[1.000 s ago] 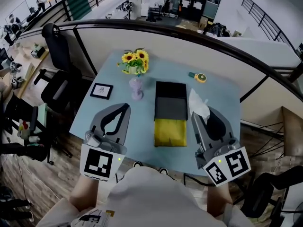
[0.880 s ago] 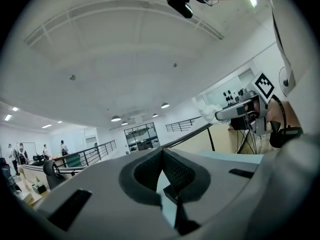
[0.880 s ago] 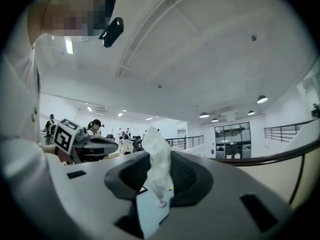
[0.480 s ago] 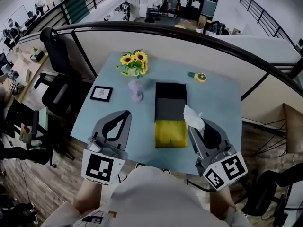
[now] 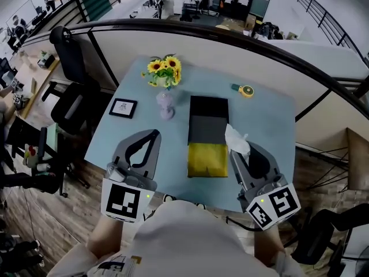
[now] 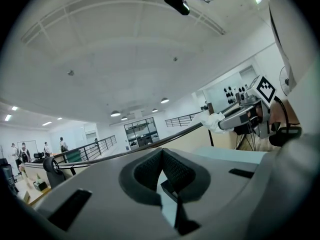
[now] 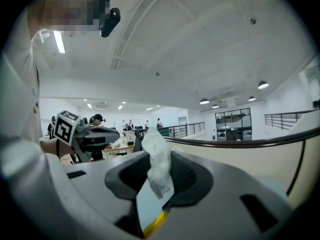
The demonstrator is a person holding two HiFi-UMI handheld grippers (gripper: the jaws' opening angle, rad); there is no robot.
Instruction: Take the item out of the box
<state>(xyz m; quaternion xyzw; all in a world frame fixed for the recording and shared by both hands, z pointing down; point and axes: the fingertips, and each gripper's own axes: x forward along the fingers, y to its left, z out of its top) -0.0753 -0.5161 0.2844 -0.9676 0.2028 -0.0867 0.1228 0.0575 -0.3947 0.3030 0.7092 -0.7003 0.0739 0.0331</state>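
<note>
Head view: right claw [image 5: 234, 150] pinches crumpled white item [image 5: 237, 138].

Bright, even light is being thrown down by ceiling lamps [image 7: 263, 84]; the table [image 5: 265, 120] is shown without glare. Straight lines are bent hard toward the edges, black corners are left in both gripper views, and the near foreground is rendered soft.

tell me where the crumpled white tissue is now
In the head view's right half, the crumpled white tissue is pinched in the right claw, just right of the open black box.
</note>
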